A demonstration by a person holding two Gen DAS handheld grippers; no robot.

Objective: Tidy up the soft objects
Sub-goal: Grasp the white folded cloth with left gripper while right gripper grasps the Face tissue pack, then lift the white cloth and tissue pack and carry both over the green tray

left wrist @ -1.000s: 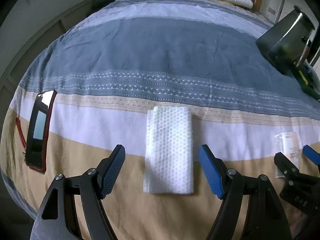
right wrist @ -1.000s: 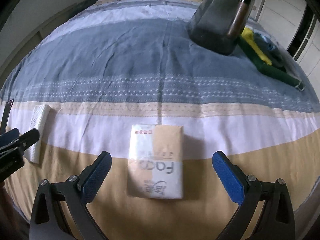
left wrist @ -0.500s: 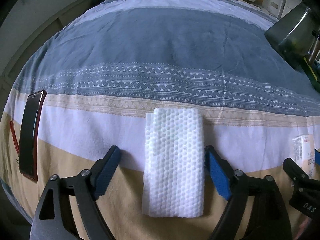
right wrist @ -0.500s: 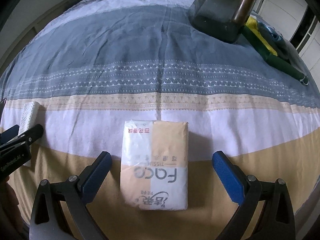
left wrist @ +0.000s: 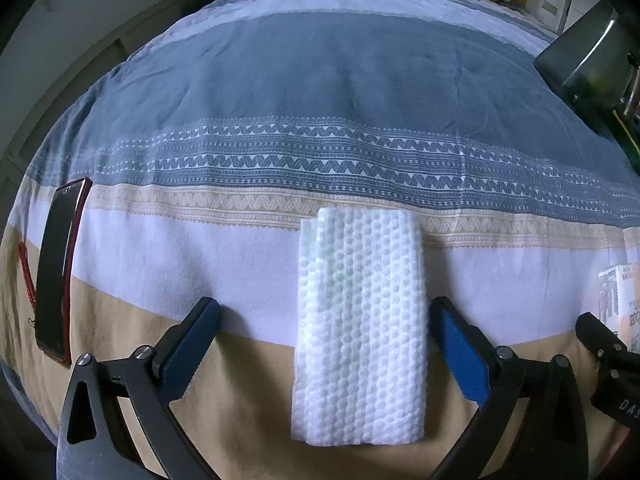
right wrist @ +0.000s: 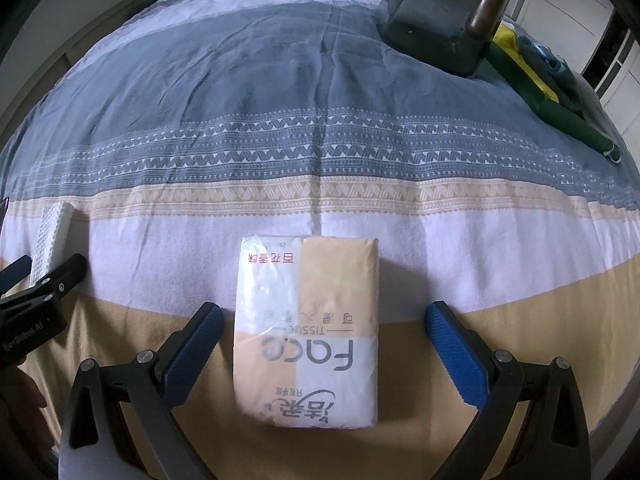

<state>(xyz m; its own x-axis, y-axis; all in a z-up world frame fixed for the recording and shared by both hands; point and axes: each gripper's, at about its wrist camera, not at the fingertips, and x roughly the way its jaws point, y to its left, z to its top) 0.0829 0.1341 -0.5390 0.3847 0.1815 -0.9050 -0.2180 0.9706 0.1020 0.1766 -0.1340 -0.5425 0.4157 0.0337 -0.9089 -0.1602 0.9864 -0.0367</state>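
A folded white embossed cloth [left wrist: 360, 332] is laid flat on the striped bedspread [left wrist: 320, 92], framed by the left gripper [left wrist: 326, 340], whose blue pads have just been spreading and are set wide apart, the right one close beside the cloth but not seen pressing on it. Farther right, a wrapped tissue pack [right wrist: 307, 332] is lying between the widely parted pads of the right gripper [right wrist: 324, 344], untouched by either. A red-cased phone [left wrist: 60, 268] is seen at the bedspread's left edge.
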